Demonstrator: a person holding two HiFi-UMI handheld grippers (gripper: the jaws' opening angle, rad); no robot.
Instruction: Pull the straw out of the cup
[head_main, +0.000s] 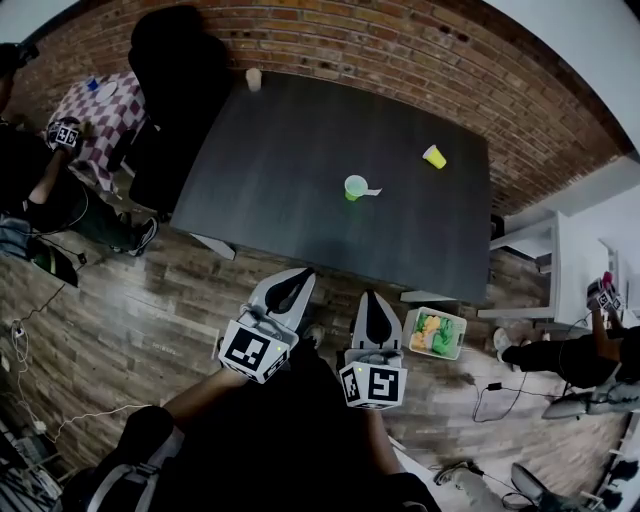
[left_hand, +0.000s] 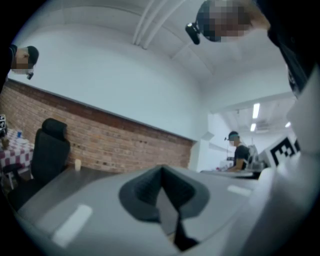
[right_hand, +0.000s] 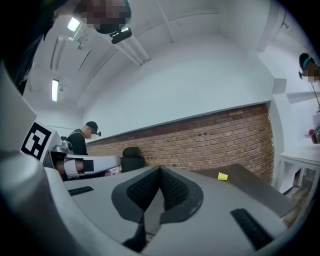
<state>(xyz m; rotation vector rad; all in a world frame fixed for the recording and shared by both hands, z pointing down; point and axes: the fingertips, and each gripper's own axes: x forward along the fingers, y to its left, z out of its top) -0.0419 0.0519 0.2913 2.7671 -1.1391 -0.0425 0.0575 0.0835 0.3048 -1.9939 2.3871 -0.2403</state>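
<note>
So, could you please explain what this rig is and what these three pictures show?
There is no robot here: a person holds a two-jaw gripper in each hand. The head view comes from a camera on the person's head, looking steeply down. It shows the left gripper and the right gripper, both short of a dark table. The other two pictures each come from a camera riding on one gripper, looking along its jaws. Both pairs of jaws are shut, with nothing between them. On the table are a green cup with a white straw sticking out, a yellow cup further right, and a pale cup at the far edge. Nothing is held.
</note>
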